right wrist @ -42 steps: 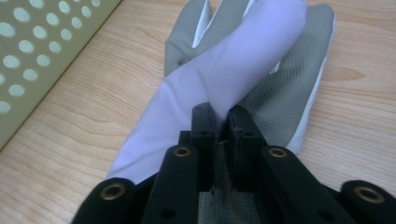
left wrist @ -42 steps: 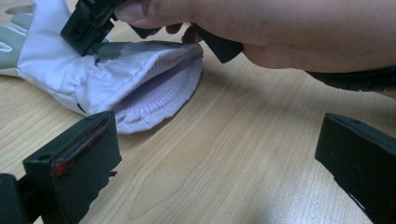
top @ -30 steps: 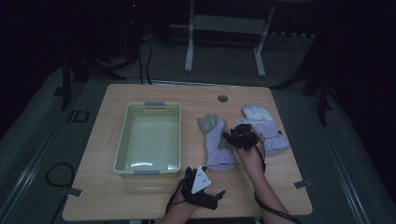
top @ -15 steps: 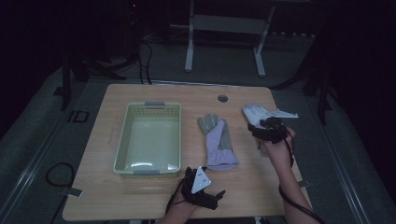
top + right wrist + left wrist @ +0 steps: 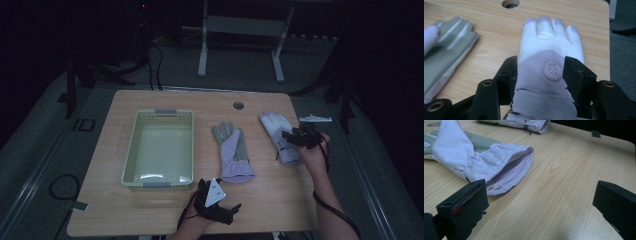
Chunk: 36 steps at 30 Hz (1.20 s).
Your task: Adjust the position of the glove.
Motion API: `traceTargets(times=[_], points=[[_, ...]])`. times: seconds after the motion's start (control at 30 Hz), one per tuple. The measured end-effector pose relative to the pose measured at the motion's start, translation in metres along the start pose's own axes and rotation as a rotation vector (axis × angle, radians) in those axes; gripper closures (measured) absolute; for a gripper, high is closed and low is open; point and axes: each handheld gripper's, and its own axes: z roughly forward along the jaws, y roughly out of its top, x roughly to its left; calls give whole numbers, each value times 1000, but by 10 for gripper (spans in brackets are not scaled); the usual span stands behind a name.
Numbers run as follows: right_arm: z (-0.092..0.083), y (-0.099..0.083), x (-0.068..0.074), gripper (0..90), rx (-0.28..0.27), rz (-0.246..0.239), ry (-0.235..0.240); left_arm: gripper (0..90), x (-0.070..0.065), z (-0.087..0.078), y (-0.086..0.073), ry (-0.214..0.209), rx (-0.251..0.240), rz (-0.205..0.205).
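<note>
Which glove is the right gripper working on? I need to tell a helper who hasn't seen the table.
On the wooden table, right of the pale green basket, lie two lilac gloves. It is the right glove, nearest the table's right edge, straddled by the right gripper. Unlike the middle glove, it shows a round badge on its back.

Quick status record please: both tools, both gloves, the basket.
right tool: jaws astride the right glove, have just been closing
left tool: open, nothing between jaws, at the near table edge
middle glove: flat on the table, cuff toward the left tool
basket: left of the gloves, nothing in it
</note>
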Motion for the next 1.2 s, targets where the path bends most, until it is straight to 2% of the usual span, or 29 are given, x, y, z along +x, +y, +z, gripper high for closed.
traceTargets(times=[0.13,0.4,0.63,0.83,0.97,1.1,1.2], points=[[9,-2,-9,453,6,10,11,0,1,0,0,-3,-1,-7],[27,0,-19,453,18,23,60,0,1,0,0,-3,0,-9],[47,-11,-21,472,88,33,57,1,0,0,0,0,-1,-7],[54,-15,-22,555,103,32,60,0,0,0,0,5,1,-5],[53,-14,-25,663,113,71,81,1,0,0,0,5,2,-6],[49,-10,-22,754,122,86,64,1,1,0,0,4,2,-10],[42,-6,-21,783,123,126,57,0,1,0,0,4,2,-8]])
